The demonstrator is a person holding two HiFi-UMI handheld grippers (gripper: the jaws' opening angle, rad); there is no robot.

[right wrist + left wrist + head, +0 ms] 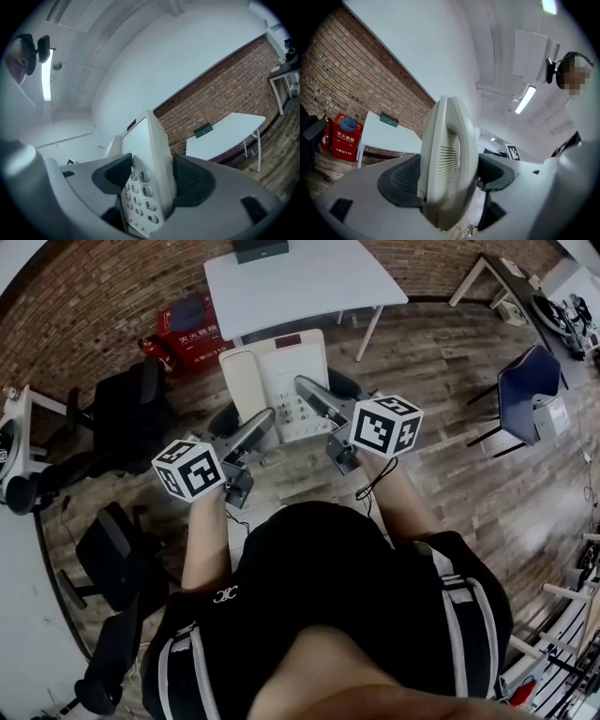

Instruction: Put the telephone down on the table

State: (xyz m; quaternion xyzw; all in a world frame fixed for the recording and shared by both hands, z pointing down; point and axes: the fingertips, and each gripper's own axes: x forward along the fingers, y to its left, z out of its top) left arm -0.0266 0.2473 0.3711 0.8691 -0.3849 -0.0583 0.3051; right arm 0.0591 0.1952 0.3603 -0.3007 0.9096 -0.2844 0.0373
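Left gripper (449, 174) and right gripper (151, 174) point toward the white table (309, 282) ahead. Between them hangs the telephone (277, 381), the left clamped across its handset (445, 164), the right across its keypad (140, 192) edge.

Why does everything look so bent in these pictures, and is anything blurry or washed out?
Head view: the wide lens bows the brick wall and the floor; the telephone is sharp. Left gripper view: the telephone sits so near that it looks soft, and a ceiling lamp glares. Right gripper view: the keys are fairly clear; the table looks tilted.
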